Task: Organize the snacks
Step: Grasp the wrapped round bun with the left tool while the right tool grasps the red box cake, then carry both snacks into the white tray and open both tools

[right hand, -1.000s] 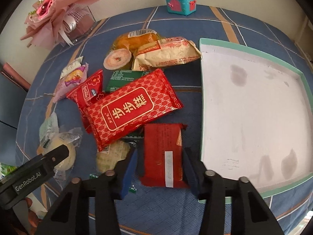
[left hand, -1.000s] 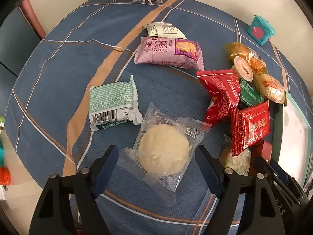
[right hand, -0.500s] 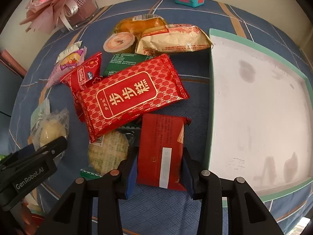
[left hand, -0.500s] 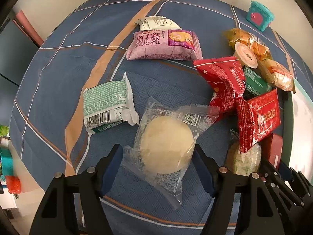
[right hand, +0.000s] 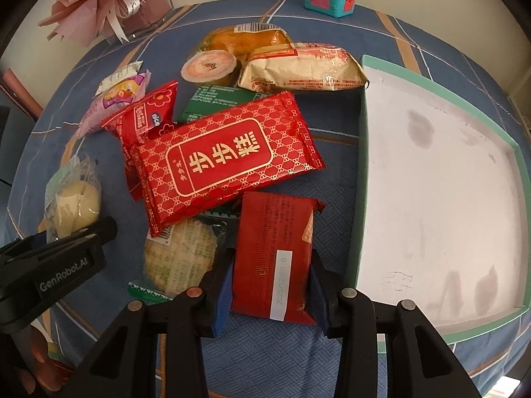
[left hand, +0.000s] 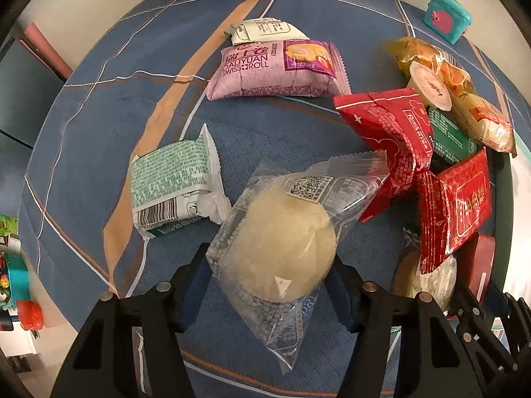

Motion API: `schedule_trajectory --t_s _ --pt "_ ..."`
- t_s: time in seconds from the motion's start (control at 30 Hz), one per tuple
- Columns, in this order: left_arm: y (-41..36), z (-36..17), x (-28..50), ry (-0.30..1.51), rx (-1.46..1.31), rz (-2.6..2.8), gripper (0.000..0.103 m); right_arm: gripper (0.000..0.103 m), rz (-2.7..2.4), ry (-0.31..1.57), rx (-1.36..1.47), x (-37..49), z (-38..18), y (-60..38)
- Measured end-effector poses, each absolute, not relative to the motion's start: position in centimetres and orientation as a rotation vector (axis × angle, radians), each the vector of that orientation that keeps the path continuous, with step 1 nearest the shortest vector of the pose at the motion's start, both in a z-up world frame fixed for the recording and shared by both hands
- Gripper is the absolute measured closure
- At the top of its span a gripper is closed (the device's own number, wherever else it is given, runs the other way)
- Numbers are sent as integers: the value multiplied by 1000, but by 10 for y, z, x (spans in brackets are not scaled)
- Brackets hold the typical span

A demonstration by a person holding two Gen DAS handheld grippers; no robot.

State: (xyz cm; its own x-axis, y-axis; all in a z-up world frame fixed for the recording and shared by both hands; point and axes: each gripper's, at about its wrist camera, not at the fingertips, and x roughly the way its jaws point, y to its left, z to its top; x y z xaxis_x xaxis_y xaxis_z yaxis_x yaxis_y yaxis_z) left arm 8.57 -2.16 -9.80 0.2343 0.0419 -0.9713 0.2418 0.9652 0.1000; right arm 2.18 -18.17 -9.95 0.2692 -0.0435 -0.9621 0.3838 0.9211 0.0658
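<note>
Blue patterned cloth with orange and white stripes covers the table point(left hand: 99, 126), and snack packets lie scattered over it beside a shallow white tray with a teal rim point(right hand: 361, 152) on the right.

Left gripper point(left hand: 268, 285): its jaws are closed most of the way onto the clear-wrapped round pastry point(left hand: 278, 235), one pad at each side of the bun. The packet looks tilted, its far end raised toward the camera, so it seems gripped and perhaps just lifting; whether it is clear of the cloth I cannot tell.

Right gripper point(right hand: 270, 293): its jaws are narrowed onto the near end of the dark red flat packet point(right hand: 275, 252), which lies just left of the tray's rim, its far end close under the large red patterned packet point(right hand: 225, 159).

Handling, as a judgement:
- The pastry is light and soft; a firm squeeze would crush it, and the film is slick. Holding across the bun's widest part, as now, beats pinching the loose film.
- The red packet looks stiffer and flat; gripping its long edges near one end should work, though it may droop or pivot.

Nearby lie a green-printed white packet point(left hand: 172, 179), a purple Swiss roll packet point(left hand: 275, 69), and a round cracker packet point(right hand: 181, 255).
</note>
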Motion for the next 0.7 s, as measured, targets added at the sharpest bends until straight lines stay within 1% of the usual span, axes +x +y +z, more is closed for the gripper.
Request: schedule_trajectory --t_s 0.2,0.27,0.37,0.57,0.7 --pt "-18 -97 93 1344 245 -137 43 60 -294 1273 306 19 -98 -181" --pt "-19 -96 96 1349 232 -139 47 60 -292 1273 312 19 -98 -181" --pt "-15 -96 101 1352 186 -157 49 60 -283 1274 338 14 -96 -185" --pt "-15 -79 103 1314 135 -174 51 61 -279 1267 381 10 -91 -192" --pt "-12 -66 104 1283 90 -178 51 61 -270 1231 405 7 -79 -196"
